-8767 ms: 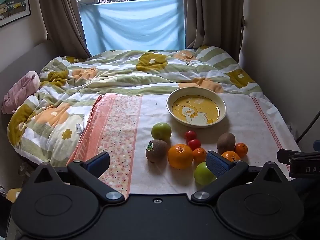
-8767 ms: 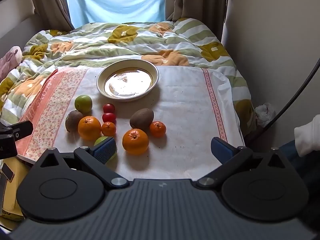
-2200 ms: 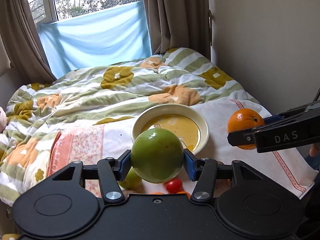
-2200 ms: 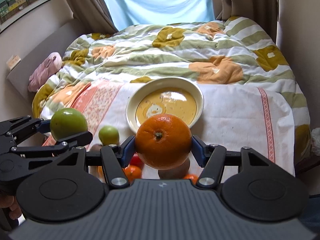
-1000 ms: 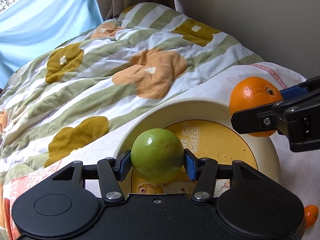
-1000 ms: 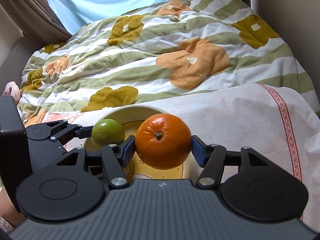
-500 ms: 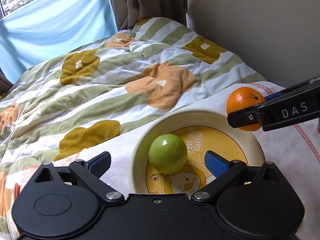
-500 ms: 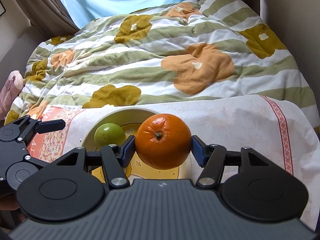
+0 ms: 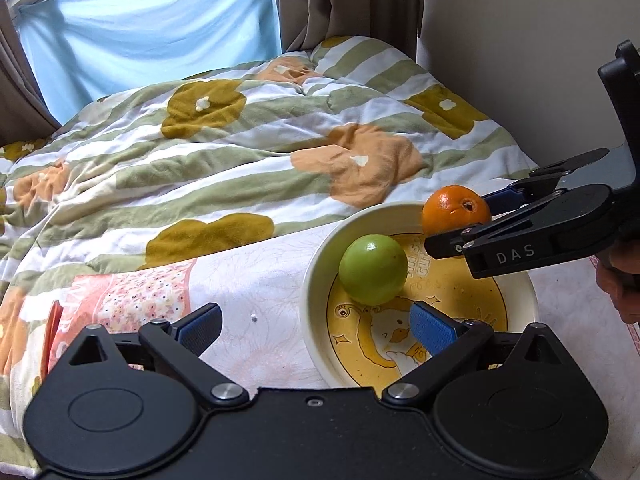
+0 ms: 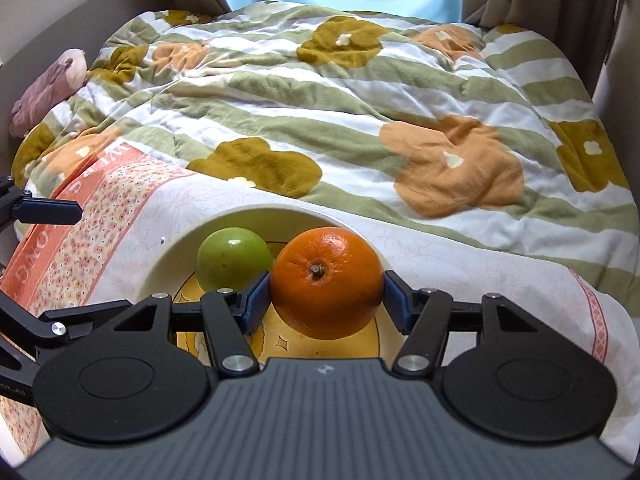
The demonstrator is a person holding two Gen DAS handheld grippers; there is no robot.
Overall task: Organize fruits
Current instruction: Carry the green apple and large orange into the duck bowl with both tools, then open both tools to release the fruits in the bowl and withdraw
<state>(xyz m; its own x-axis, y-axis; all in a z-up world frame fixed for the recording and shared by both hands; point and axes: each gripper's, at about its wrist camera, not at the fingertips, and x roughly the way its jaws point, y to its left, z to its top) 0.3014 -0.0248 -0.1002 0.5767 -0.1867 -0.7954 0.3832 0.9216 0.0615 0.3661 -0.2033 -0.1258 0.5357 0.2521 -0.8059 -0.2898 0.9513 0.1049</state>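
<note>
orange over the bowl, apple inside

right gripper [image 10: 326, 298] clamps the orange [image 10: 326, 282] above the bowl [image 10: 168, 256]. left gripper [image 9: 316, 326] hangs spread wide, holding nothing; the green apple [image 9: 373, 269] rests in the bowl just ahead of its right finger.

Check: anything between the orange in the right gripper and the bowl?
Nothing visible. The orange hangs over bare bowl floor; the green fruit lies at its left, just beside it.

The left gripper [image 9: 316, 326] is held wide apart, nothing gripped. The right gripper [image 10: 326, 298] is clamped on the orange [image 10: 326, 282], apparently over the bowl [image 10: 168, 256].
</note>
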